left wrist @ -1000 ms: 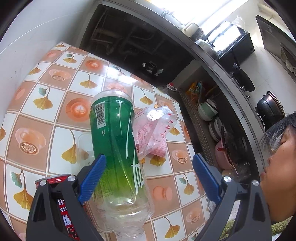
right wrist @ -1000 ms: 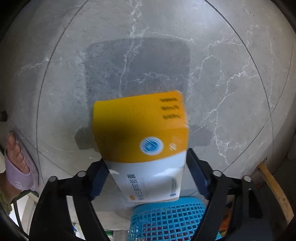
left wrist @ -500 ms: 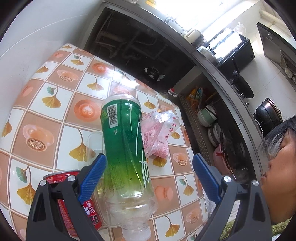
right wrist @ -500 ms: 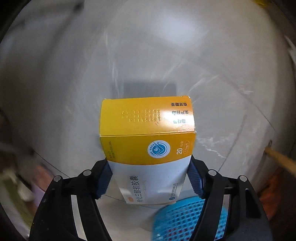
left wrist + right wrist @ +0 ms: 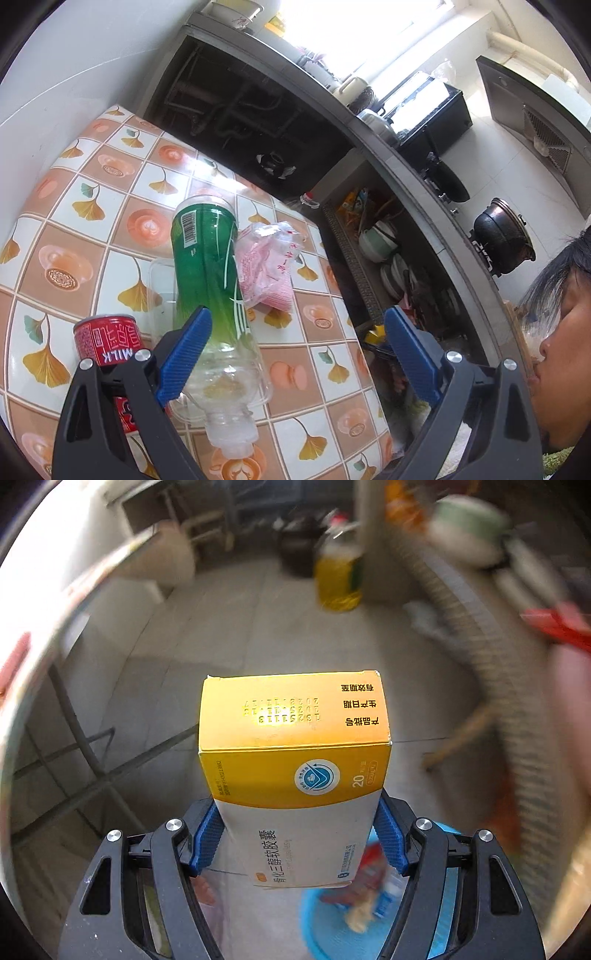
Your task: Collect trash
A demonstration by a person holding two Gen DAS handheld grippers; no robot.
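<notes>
Though gripped, yellow-and-white carton (image 5: 295, 775) undented.

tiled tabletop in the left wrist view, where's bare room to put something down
Free: the tiled tabletop between the white wall and the green bottle, and the near tiles right of the bottle's neck. Crowded: the middle, where bottle, pink bag, clear tub and red can cluster.

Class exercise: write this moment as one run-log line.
left gripper: open, green bottle between its fingers | right gripper: shut on yellow box | blue basket: below box
</notes>
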